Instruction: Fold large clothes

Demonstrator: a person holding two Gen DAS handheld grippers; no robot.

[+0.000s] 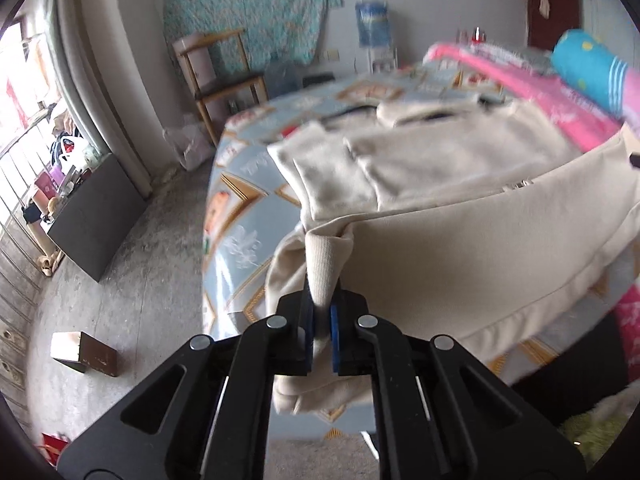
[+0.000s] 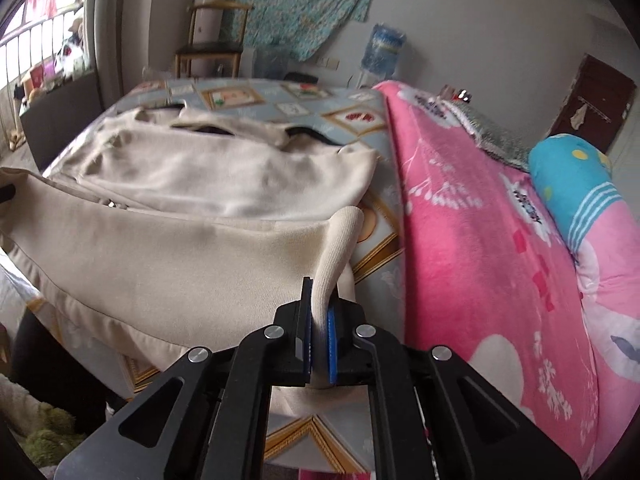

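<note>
The cream garment [image 1: 460, 236] is caught at both lower corners: the left gripper [image 1: 322, 320] is clamped on a ribbed corner of its hem, the blue pads pinching a bunched tongue of knit, and the right gripper [image 2: 319, 332] is clamped likewise on the opposite ribbed corner [image 2: 340, 240]. Between the two, the hem hangs as a raised band, sagging a little in the middle. Beyond it the body of the garment lies spread on the bed sheet [image 2: 248, 96], collar at the far end. Just right of the right gripper a pink blanket [image 2: 480, 240] lies, with a blue pillow [image 2: 572, 184] farther off. The cloth looks soft, thick and limp, probably light enough to lift yet prone to droop and drag. The ribbed corners seem the sound place to hold, since the knit bunches firmly.
</note>
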